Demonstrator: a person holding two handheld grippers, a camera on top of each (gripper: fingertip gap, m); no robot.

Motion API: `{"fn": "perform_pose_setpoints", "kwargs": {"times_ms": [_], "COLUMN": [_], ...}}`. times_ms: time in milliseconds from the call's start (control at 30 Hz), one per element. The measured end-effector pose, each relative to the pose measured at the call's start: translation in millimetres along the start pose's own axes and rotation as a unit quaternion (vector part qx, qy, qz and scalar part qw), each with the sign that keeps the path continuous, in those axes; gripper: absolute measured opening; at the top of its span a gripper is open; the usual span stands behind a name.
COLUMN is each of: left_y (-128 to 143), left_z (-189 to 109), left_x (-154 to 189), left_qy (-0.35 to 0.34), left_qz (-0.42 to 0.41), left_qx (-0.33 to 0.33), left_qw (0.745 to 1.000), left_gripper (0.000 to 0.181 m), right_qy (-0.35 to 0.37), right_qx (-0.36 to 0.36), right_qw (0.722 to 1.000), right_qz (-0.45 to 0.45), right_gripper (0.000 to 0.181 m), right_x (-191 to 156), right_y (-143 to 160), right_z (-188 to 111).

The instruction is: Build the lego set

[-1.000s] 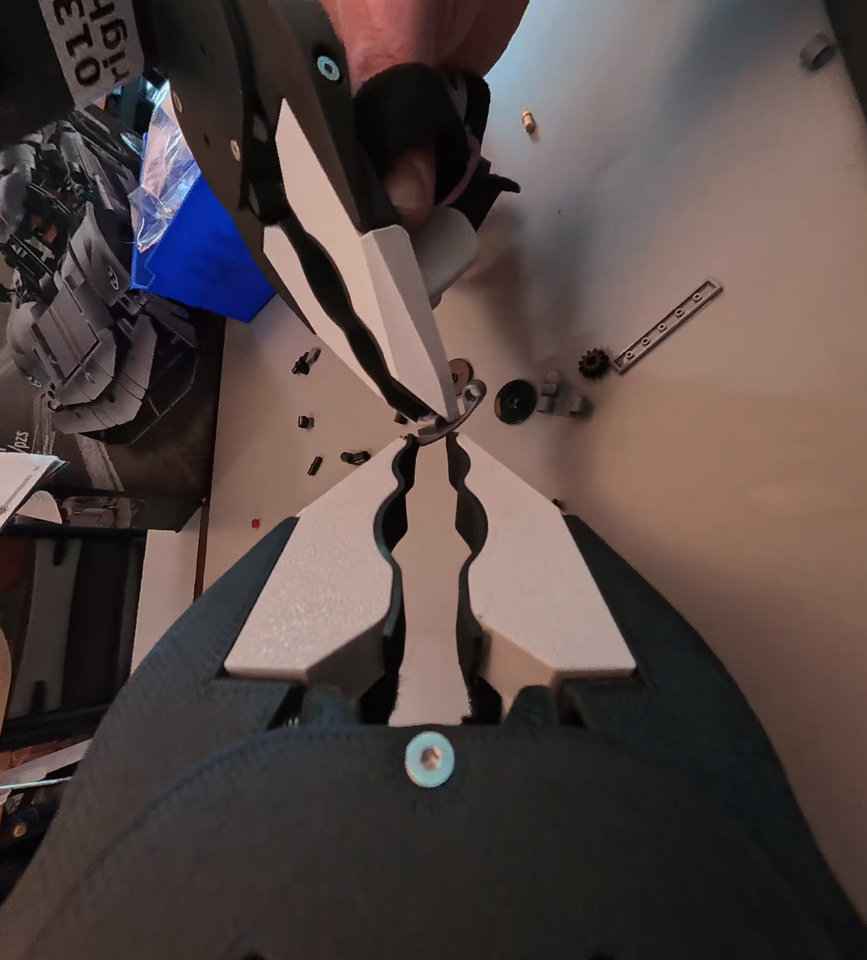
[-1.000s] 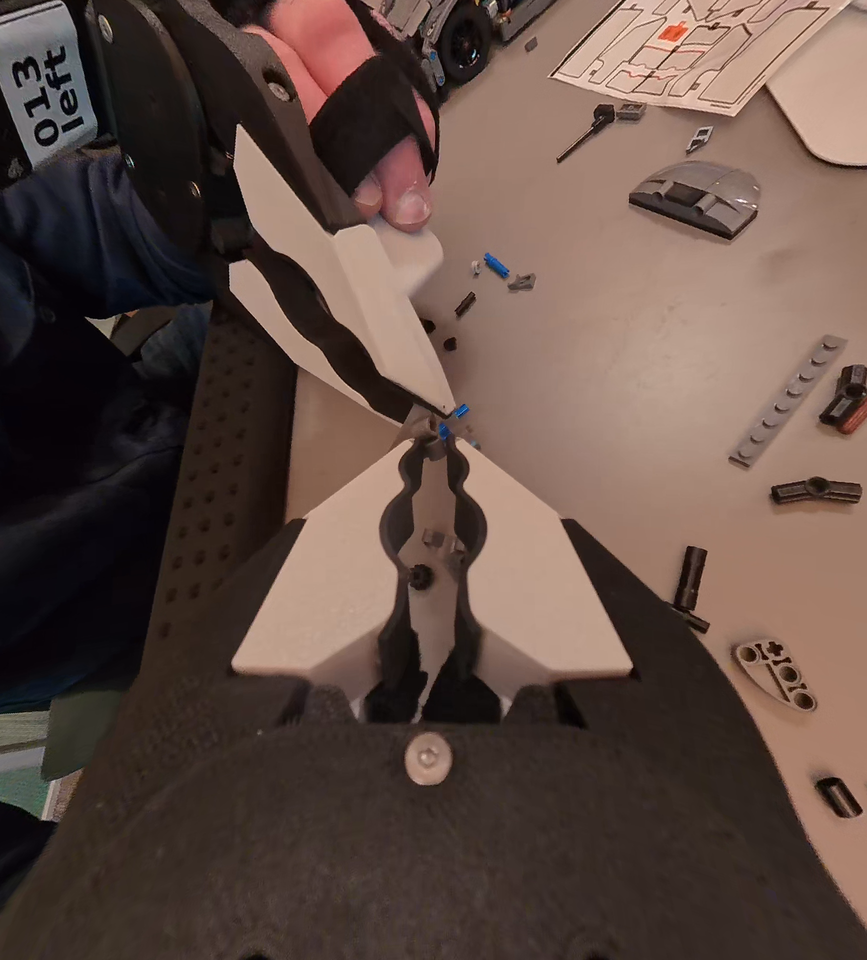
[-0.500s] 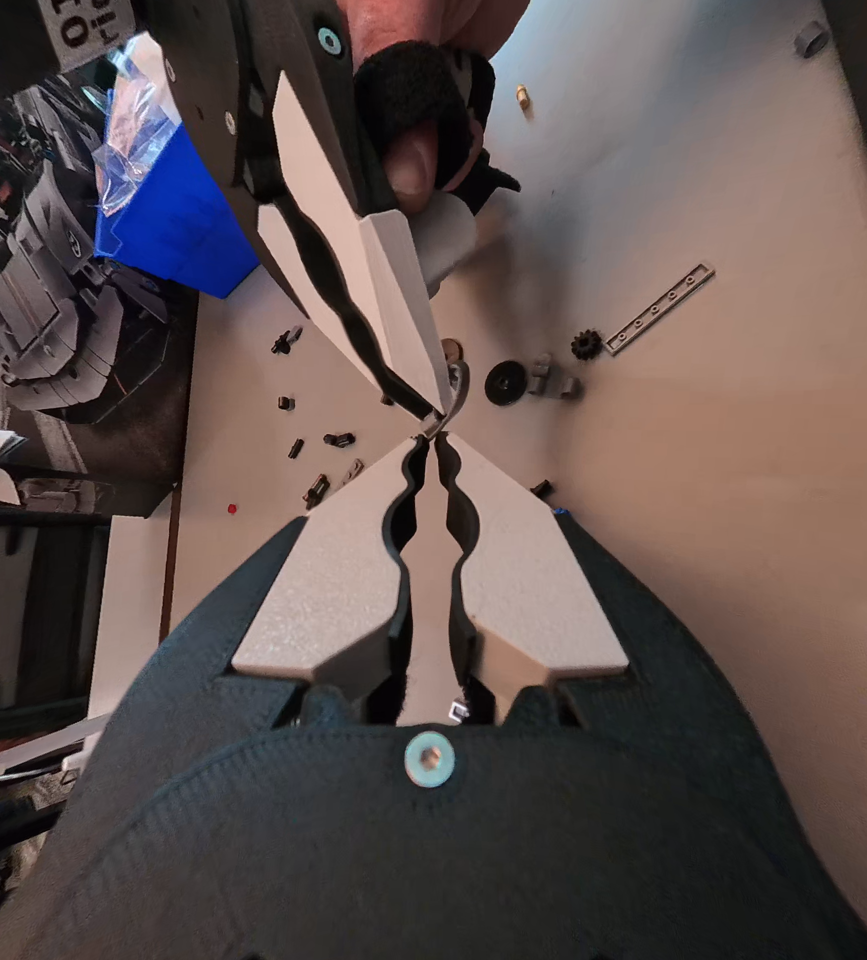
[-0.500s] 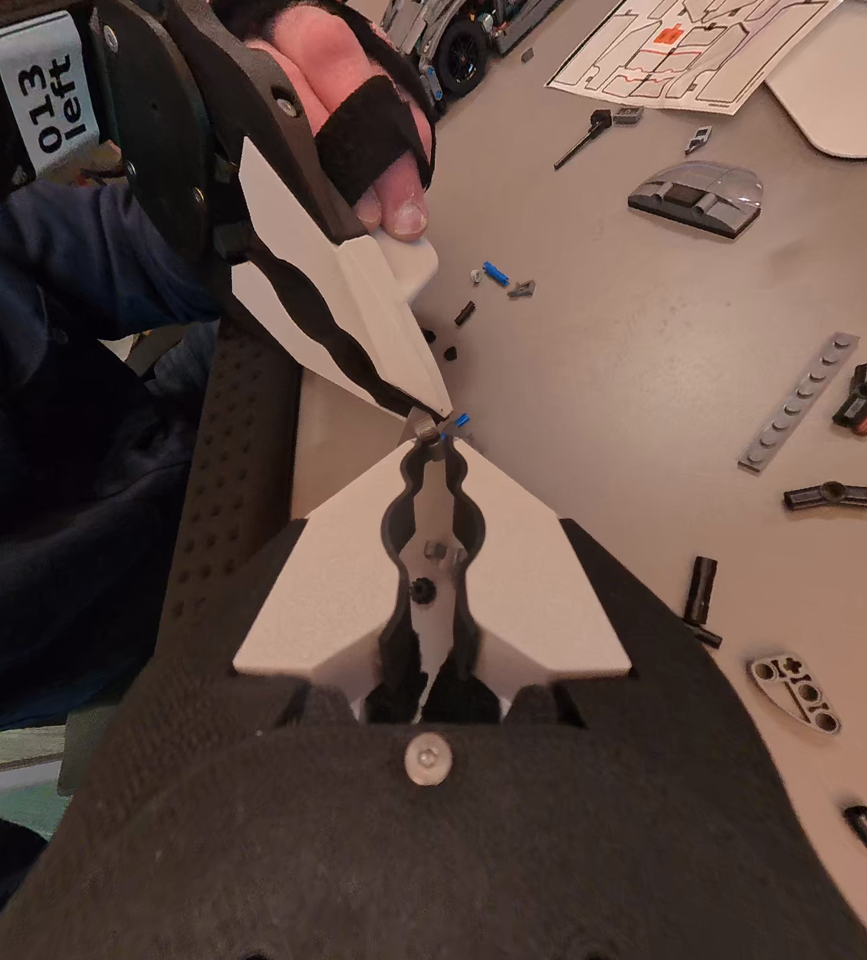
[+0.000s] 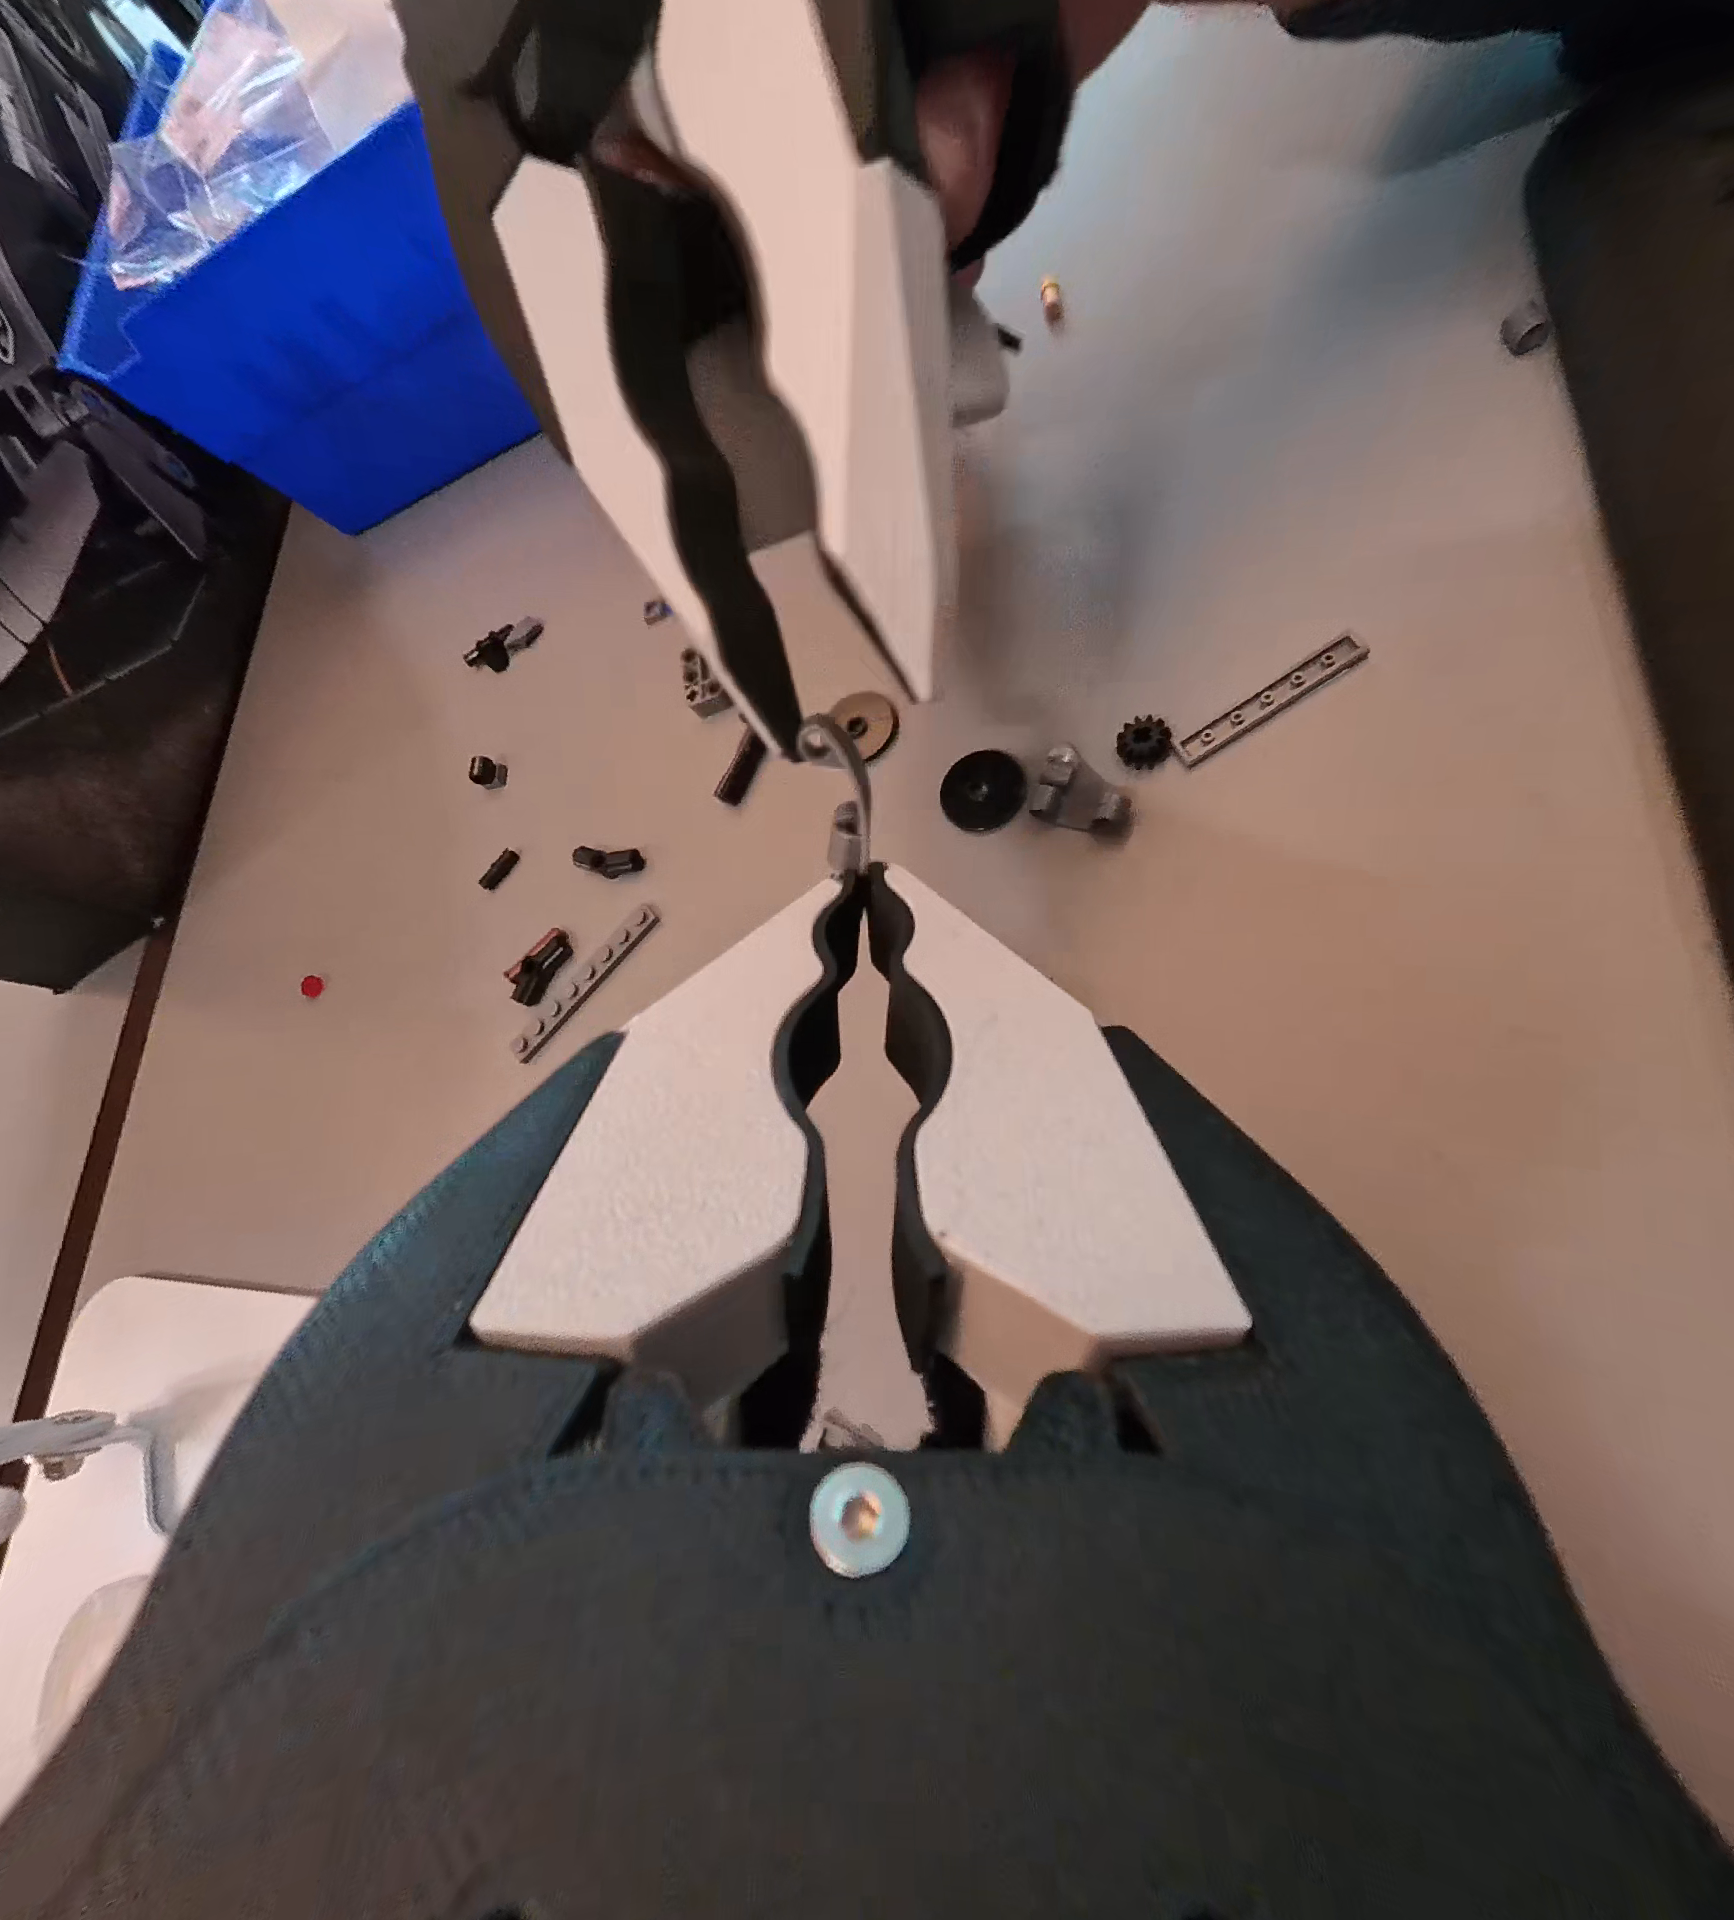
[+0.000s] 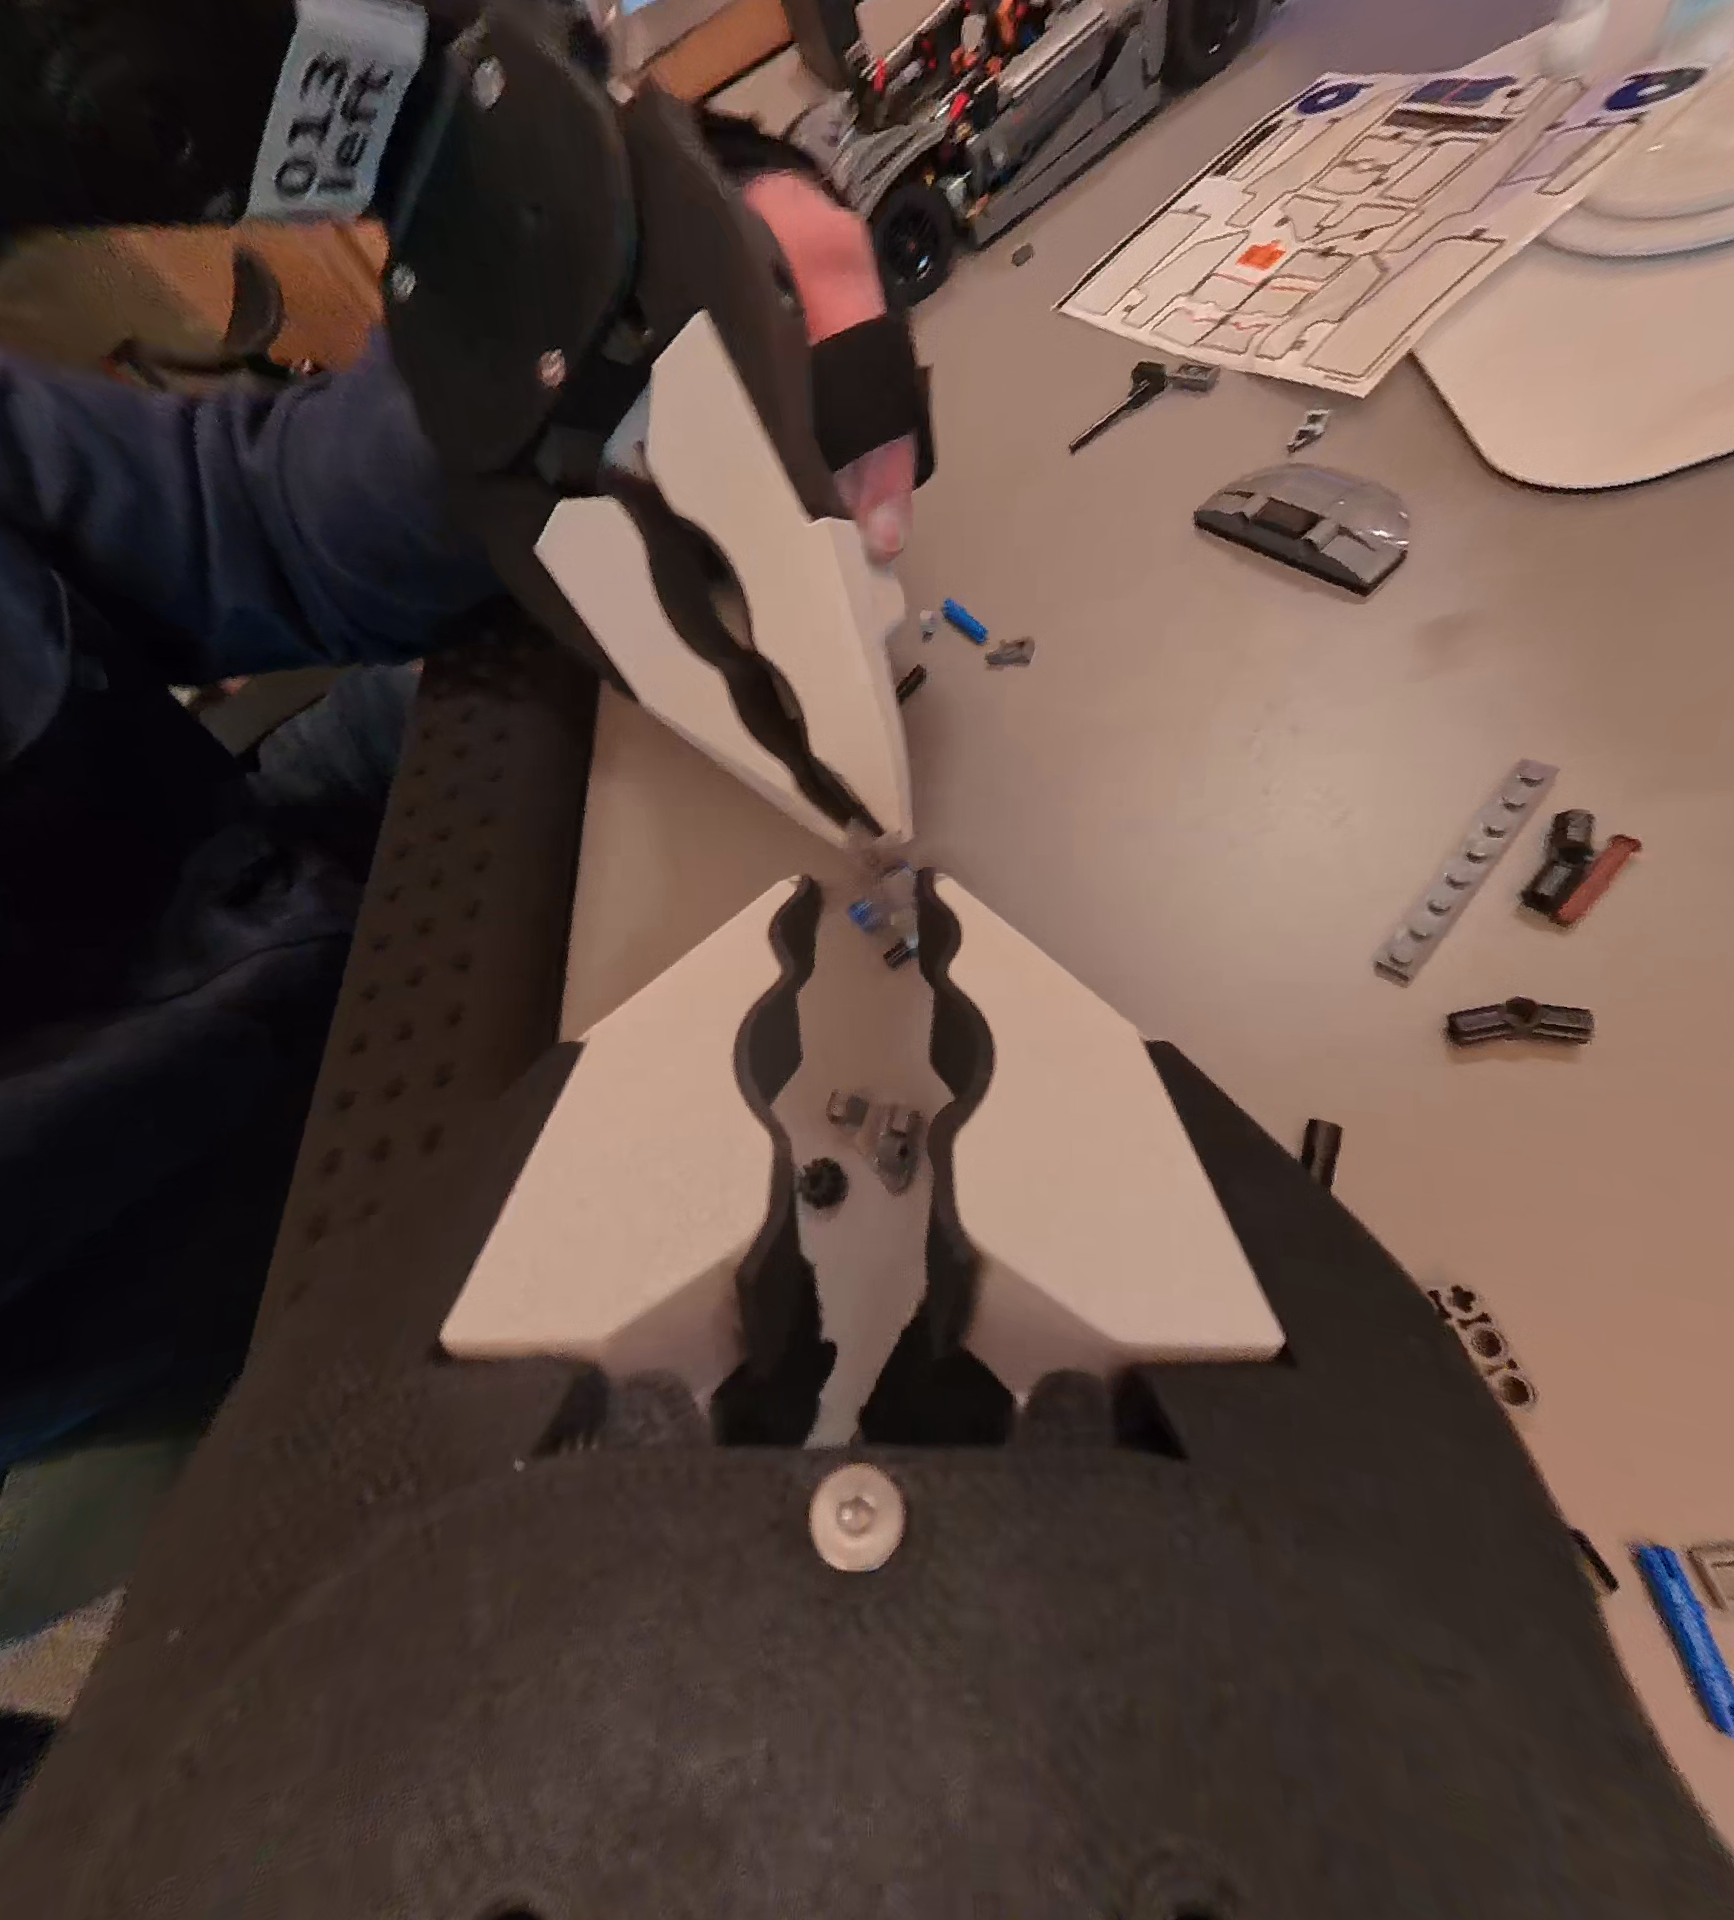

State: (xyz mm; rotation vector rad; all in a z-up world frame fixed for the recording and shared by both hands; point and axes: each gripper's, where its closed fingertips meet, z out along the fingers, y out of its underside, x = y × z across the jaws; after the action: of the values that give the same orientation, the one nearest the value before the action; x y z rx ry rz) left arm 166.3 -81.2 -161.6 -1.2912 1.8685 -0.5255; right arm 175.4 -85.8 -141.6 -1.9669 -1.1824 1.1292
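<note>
The left gripper point(image 5: 855, 878) has its tips pinched together on one end of a small curved grey lego piece point(image 5: 847, 800), which arcs away from the tips above the table point(image 5: 1258, 1039). In the left wrist view the right gripper point(image 5: 801, 743) comes down from above, and its tips meet the far end of that same curved piece; from this side its jaws look nearly closed there. In the right wrist view the right gripper point(image 6: 868, 883) shows a narrow gap between its tips, so whether it truly grips the piece cannot be told; the left gripper point(image 6: 878, 831) points down at it, tip close to tip, with a small blurred grey and blue part point(image 6: 878, 914) between the right gripper's tips. Loose parts lie on the table below: a black disc point(image 5: 982, 792), a small black gear point(image 5: 1141, 744), a long grey strip point(image 5: 1278, 701) just beside the gear, and a second grey strip point(image 5: 588, 982). A blue bin point(image 5: 302, 364) holding clear bags stands at the far left. In the right wrist view a partly built grey car point(image 6: 998, 125) sits at the far edge, near a sticker sheet point(image 6: 1362, 208).
</note>
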Motion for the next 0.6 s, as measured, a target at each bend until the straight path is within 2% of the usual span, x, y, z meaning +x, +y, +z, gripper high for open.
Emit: {"fn": "perform_pose_setpoints", "kwargs": {"times_ms": [33, 133, 367, 600], "left_y": [0.5, 0.8, 1.1, 1.0], "left_z": [-0.2, -0.2, 0.2, -1.8], "left_x": [-0.4, 1.0, 4.2, 1.6], "left_qy": [0.001, 0.008, 0.024, 0.031], "left_qz": [-0.003, -0.009, -0.023, -0.045], "left_qx": [0.0, 0.0, 0.001, 0.012], "left_qw": [1.0, 1.0, 0.999, 0.998], "left_gripper": [0.0, 0.0, 0.0, 0.0], "right_qy": [0.002, 0.024, 0.06, 0.064], "right_qx": [-0.01, -0.032, -0.059, -0.052], "right_qw": [1.0, 0.998, 0.994, 0.994], "right_qz": [-0.012, -0.043, -0.067, -0.069], "right_gripper": [0.025, 0.026, 0.008, 0.008], "right_x": [-2.4, -2.0, 6.2, 6.4], "right_y": [1.9, 5.9, 11.8, 8.2], "right_z": [0.5, 4.4, 12.7, 12.8]}}
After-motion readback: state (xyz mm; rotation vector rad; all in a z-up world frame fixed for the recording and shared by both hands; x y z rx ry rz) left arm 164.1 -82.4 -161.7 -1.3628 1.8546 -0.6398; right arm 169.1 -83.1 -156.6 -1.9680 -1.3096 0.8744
